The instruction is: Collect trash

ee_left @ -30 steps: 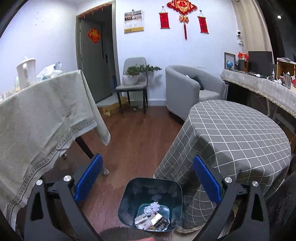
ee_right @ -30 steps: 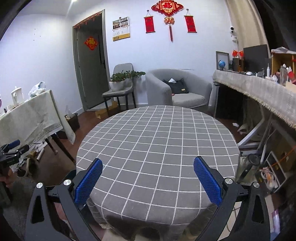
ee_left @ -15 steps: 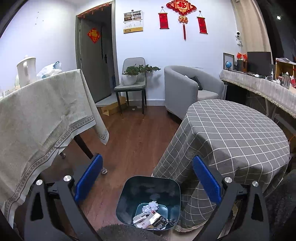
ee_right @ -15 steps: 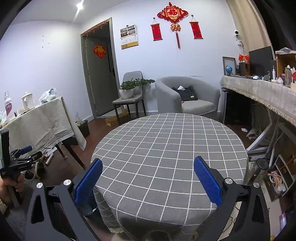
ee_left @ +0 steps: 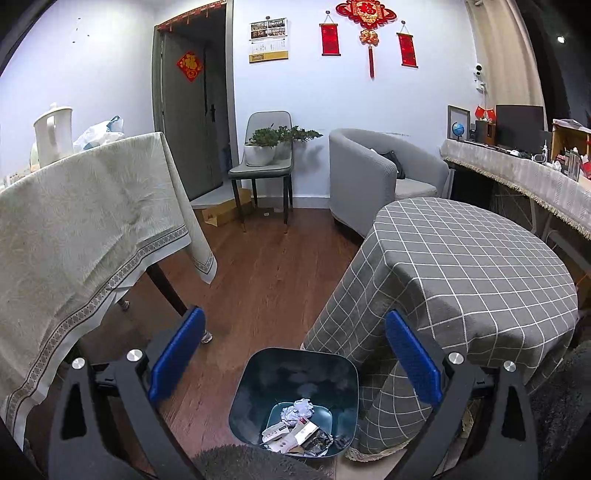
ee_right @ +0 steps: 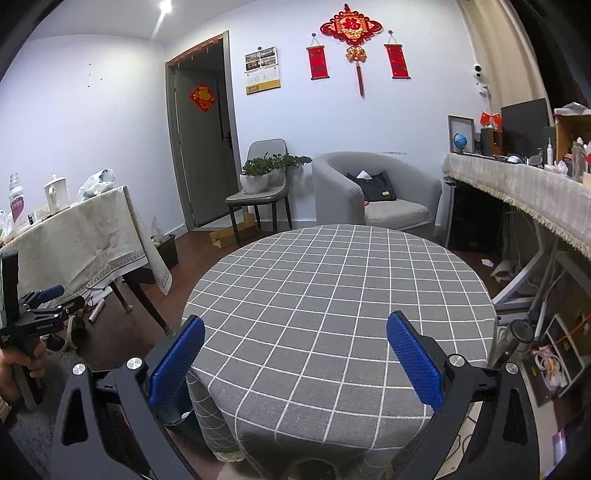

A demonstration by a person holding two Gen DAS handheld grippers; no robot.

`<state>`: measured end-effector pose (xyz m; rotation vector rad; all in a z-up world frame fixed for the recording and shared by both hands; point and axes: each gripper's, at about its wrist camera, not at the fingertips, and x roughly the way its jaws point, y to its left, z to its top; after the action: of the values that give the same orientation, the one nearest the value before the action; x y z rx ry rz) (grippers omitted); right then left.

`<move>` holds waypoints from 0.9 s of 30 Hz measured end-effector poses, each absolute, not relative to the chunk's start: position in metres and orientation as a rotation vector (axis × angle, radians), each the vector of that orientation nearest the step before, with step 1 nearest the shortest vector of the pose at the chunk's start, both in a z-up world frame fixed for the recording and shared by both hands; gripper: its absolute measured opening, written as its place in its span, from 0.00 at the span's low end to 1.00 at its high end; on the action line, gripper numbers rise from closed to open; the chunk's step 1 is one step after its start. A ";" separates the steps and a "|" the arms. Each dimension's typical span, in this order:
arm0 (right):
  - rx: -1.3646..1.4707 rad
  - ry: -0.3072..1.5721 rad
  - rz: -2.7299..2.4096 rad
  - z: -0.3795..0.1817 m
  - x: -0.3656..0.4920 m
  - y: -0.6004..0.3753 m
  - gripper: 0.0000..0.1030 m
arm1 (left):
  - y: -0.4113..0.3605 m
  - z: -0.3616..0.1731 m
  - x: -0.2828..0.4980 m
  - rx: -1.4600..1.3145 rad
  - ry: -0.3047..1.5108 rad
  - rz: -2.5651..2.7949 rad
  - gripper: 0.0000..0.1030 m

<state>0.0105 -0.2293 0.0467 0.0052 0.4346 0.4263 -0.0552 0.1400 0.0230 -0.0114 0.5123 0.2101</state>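
Two grippers, left gripper and right gripper, gape empty above a trash-filled bin beside the checked counter.

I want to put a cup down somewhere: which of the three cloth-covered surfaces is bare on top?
The round table with the grey checked cloth; the beige-clothed table carries a kettle and bags, and the long side counter is crowded with items.

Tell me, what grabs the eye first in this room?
Probably the round table in its grey checked cloth, filling the middle. Beside it on the wooden floor sits a dark bin holding crumpled paper and wrappers. High on the back wall hang red decorations.
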 end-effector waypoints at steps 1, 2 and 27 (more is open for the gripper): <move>0.007 0.435 0.426 0.047 0.011 -0.230 0.97 | 0.140 0.023 -0.055 -0.012 0.512 0.210 0.97; 0.010 0.436 0.426 0.047 0.011 -0.230 0.97 | 0.140 0.023 -0.055 -0.012 0.512 0.210 0.97; 0.017 0.446 0.425 0.045 0.012 -0.231 0.97 | 0.138 0.023 -0.054 -0.012 0.517 0.209 0.97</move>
<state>0.0120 -0.2307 0.0447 0.0173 0.4461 0.4253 -0.0536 0.1379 0.0226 -0.0120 0.5169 0.2087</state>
